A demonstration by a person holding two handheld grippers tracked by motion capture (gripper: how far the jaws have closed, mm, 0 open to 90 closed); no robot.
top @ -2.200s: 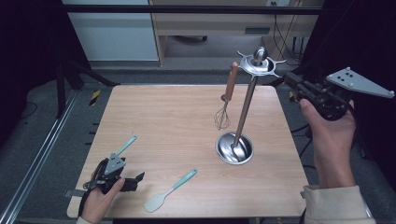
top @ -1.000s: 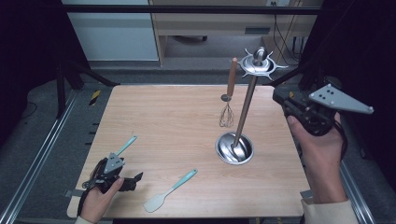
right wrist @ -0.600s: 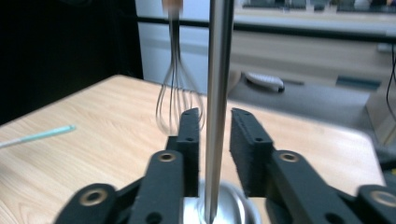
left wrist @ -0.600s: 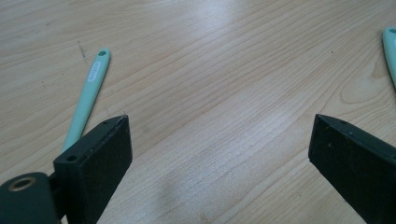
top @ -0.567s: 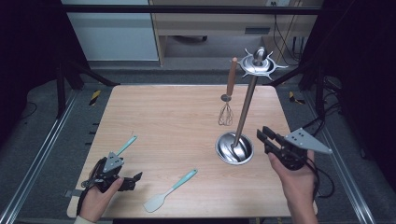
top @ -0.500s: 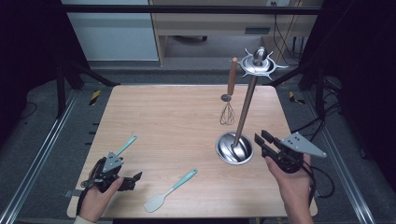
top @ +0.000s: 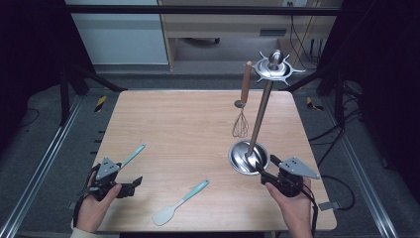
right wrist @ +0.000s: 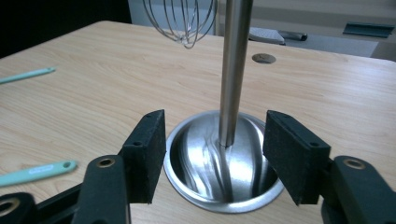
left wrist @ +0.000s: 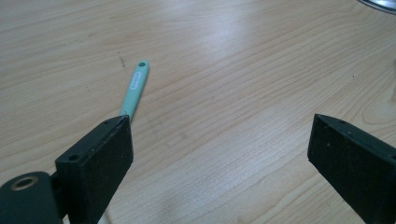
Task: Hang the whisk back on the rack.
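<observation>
Here the right claw [right wrist: 215,158], its jaws just opened and nothing gripped, is lowered at the utensil stand's steel base [top: 247,158] on the surface [top: 178,129], which must next be clasped by its rim.

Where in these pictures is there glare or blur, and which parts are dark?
High view: the wooden table is evenly lit, the room around it is dark, and the picture is slightly soft. Left gripper view: a pale sheen lies on the wood beyond the turquoise handle. Right gripper view: the steel base of the stand shows streaky reflections, and the whisk above is a little blurred.
</observation>
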